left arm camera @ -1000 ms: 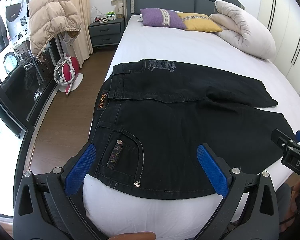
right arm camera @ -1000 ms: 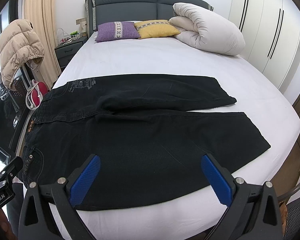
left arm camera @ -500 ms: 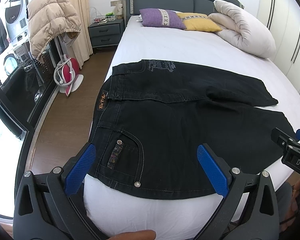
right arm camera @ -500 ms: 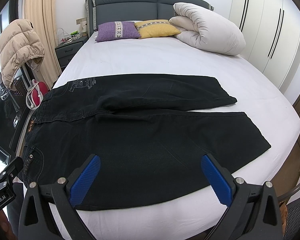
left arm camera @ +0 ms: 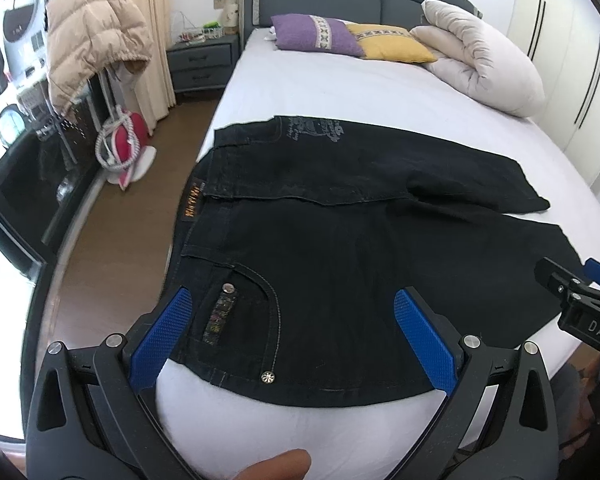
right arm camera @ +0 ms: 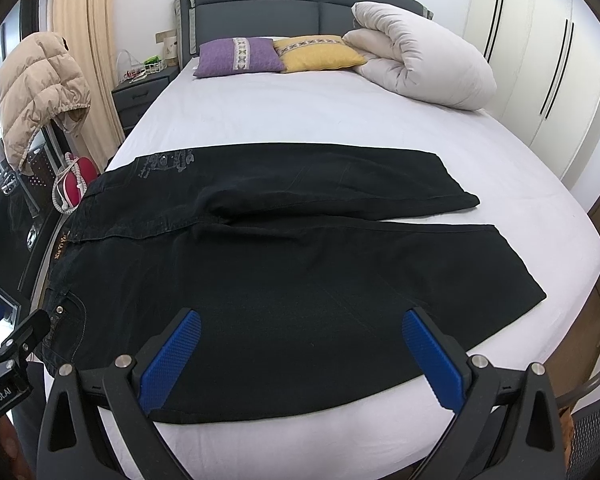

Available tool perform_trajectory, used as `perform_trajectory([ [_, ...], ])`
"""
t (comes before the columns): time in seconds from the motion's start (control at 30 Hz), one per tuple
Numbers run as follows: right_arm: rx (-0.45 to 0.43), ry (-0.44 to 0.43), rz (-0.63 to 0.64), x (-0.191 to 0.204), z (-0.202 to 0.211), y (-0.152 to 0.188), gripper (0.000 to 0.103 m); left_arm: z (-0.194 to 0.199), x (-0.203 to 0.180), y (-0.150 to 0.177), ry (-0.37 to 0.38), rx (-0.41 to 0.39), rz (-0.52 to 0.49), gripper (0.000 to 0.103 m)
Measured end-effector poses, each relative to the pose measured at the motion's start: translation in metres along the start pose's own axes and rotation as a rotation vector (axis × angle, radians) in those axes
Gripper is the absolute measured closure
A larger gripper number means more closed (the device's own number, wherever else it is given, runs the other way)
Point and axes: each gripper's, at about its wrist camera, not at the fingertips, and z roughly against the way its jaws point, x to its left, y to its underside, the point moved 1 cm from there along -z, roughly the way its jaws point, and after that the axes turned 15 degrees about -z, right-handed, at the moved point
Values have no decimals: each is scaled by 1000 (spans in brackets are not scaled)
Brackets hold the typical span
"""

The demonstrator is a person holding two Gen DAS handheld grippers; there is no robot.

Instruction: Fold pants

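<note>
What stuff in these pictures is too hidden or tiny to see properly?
- Orange waistband label on the pants, left wrist view: lettering too small to read.
- Near pants edge, right wrist view: partly hidden behind the right hand-held gripper.
- Items on the nightstand, right wrist view: too small to identify.

Bedroom. Bed point(right arm camera: 300, 128) with white sheet and grey padded headboard point(right arm camera: 260, 4), centre frame. Purple cushion point(right arm camera: 238, 57), yellow cushion point(right arm camera: 318, 53) and rolled white duvet point(right arm camera: 420, 68) at its head. Grey nightstand point(right arm camera: 140, 96), cream curtain point(right arm camera: 84, 60) at left. White wardrobes point(right arm camera: 540, 60) at right. Brown wood floor point(left arm camera: 112, 248), lower left.
</note>
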Motion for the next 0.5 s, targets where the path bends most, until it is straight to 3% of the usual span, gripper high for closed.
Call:
perform_trajectory([
  [0.1,6,-1,6,3,-5,-3,0,-8,6,-3,21,-25,-16,0],
  [0.27,14,-19,19,9,-16,-9,0,-33,14,-16,135,-33,-81,0],
  [0.37,18,-59,58,15,-24,-15,0,-46,14,-25,104,-49,-135,0],
  [0.5,21,-149,135,23,-38,-30,0,-74,18,-46,147,14,-183,0],
])
